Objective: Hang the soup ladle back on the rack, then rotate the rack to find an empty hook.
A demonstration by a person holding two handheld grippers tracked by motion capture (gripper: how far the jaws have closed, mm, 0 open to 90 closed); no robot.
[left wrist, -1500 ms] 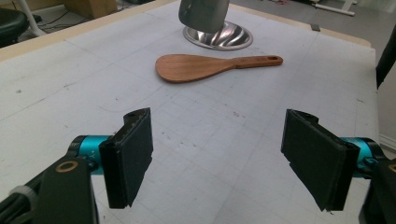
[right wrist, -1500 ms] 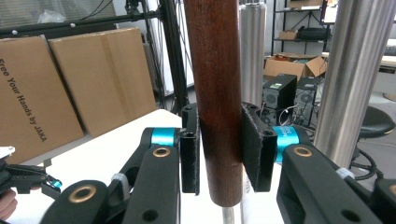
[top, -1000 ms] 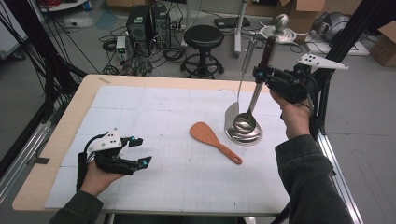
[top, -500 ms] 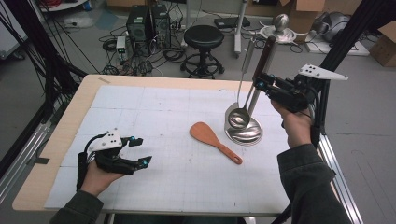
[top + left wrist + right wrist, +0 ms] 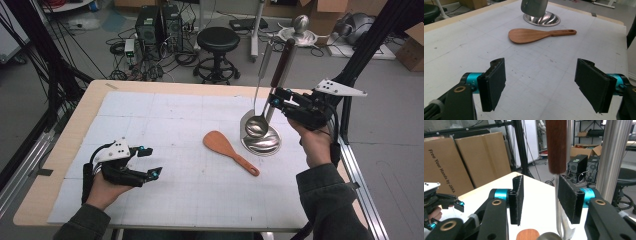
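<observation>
A steel bowl (image 5: pixel 262 142) sits right of the mat's middle. A steel ladle (image 5: pixel 257 125) and a turner with a brown wooden handle (image 5: pixel 282 60) stand upright in it. My right gripper (image 5: pixel 274 100) is level at the turner's shaft, and its jaws have just been opening. In the right gripper view the shaft (image 5: pixel 558 202) runs between the pads of the right gripper (image 5: pixel 539 200), close to the right pad and well clear of the left one. A wooden rice paddle (image 5: pixel 227 150) lies flat left of the bowl. My left gripper (image 5: pixel 150 161) rests open at the front left, nothing between its jaws (image 5: pixel 540 85).
The white gridded mat (image 5: pixel 190 195) covers the wooden table. The paddle (image 5: pixel 529 35) and bowl (image 5: pixel 544 20) lie ahead of the left gripper. A black frame post (image 5: pixel 350 105) stands by the right edge. A stool (image 5: pixel 216 45), computers and boxes stand on the floor behind.
My right gripper has sunk a little beside the bowl and its jaws have spread apart around the turner's shaft. The left hand has stayed put.
</observation>
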